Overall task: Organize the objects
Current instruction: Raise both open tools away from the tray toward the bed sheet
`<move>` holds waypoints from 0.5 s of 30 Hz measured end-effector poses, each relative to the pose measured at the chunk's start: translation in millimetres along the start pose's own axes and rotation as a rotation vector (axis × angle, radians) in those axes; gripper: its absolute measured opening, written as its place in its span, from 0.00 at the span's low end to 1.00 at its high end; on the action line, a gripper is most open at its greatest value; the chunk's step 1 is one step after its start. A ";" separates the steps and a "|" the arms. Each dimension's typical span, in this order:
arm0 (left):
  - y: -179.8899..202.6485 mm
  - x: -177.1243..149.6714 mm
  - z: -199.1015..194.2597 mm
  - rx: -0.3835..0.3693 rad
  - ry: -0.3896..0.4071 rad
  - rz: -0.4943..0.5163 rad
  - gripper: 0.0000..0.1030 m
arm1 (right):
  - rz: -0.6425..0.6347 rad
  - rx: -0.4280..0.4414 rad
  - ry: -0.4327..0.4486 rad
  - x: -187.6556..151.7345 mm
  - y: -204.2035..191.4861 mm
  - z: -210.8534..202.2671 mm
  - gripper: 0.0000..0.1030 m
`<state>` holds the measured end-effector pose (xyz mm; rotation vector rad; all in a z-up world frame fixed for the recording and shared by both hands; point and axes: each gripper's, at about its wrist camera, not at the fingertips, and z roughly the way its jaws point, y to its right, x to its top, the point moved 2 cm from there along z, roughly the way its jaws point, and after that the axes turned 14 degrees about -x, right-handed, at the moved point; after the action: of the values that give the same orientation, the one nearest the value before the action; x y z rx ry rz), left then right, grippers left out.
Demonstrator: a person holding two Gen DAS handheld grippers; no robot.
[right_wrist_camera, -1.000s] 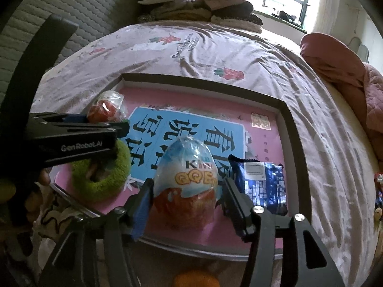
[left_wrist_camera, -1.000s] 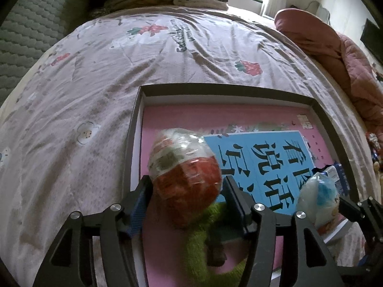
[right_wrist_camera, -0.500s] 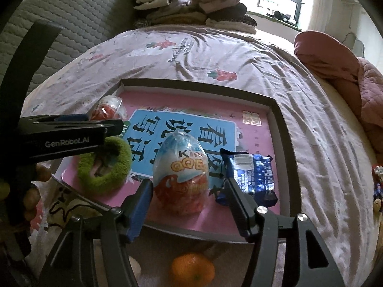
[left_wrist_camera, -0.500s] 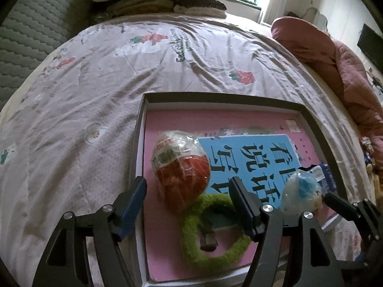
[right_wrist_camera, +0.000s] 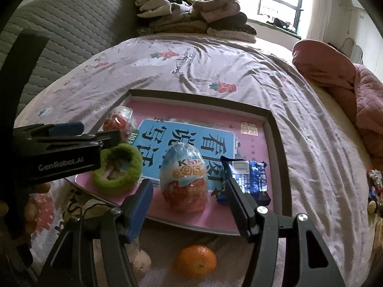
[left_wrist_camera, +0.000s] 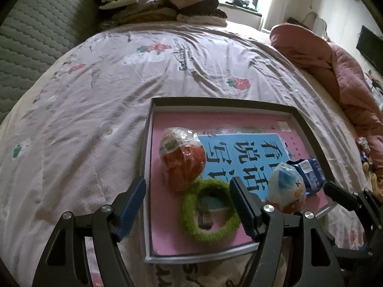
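A dark-rimmed tray (left_wrist_camera: pixel 302 120) (right_wrist_camera: pixel 275 129) with a pink and blue bottom lies on the bed. In it are a red wrapped egg (left_wrist_camera: pixel 183 156) (right_wrist_camera: pixel 119 122), a green fuzzy ring (left_wrist_camera: pixel 209 211) (right_wrist_camera: pixel 117 172), a blue Kinder egg (left_wrist_camera: pixel 286 189) (right_wrist_camera: pixel 184 178) and a blue snack packet (left_wrist_camera: pixel 308 175) (right_wrist_camera: pixel 249 179). My left gripper (left_wrist_camera: pixel 188 209) (right_wrist_camera: pixel 83 131) is open and empty, just short of the red egg and above the ring. My right gripper (right_wrist_camera: pixel 189 205) (left_wrist_camera: pixel 335 193) is open and empty, just short of the Kinder egg.
An orange (right_wrist_camera: pixel 195 260) lies on the bed in front of the tray. Small toys (right_wrist_camera: pixel 373 191) sit at the right edge. A pink quilt (left_wrist_camera: pixel 335 67) is heaped at the right. Folded clothes (right_wrist_camera: pixel 191 16) and a grey headboard (right_wrist_camera: pixel 71 33) are at the back.
Both grippers let go of their eggs, opened wide and pulled back from the tray. The red egg and the Kinder egg now rest in the tray.
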<state>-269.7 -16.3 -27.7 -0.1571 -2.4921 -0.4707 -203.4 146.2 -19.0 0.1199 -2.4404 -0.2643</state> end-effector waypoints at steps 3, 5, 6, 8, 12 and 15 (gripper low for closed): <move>4.0 -3.1 -10.0 0.002 0.013 0.006 0.72 | 0.006 0.001 0.011 1.2 2.0 -7.0 0.60; 7.9 -5.7 -18.8 0.006 0.026 0.013 0.72 | 0.009 0.001 0.020 1.7 3.2 -13.4 0.60; 9.7 -6.6 -22.3 0.006 0.033 0.018 0.72 | 0.010 0.001 0.026 1.8 3.8 -16.7 0.60; 14.9 -8.8 -31.1 0.011 0.049 0.030 0.72 | 0.015 0.001 0.040 2.4 4.9 -24.1 0.60; 23.4 -11.8 -46.0 0.025 0.075 0.054 0.72 | 0.019 0.001 0.064 2.9 7.5 -38.3 0.61; 30.4 -14.8 -57.3 0.052 0.097 0.086 0.72 | 0.020 -0.011 0.089 3.8 10.0 -49.1 0.61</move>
<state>-220.5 -9.1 16.5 -0.2144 -2.3900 -0.3687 -175.2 147.6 22.6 0.1005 -2.3507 -0.2588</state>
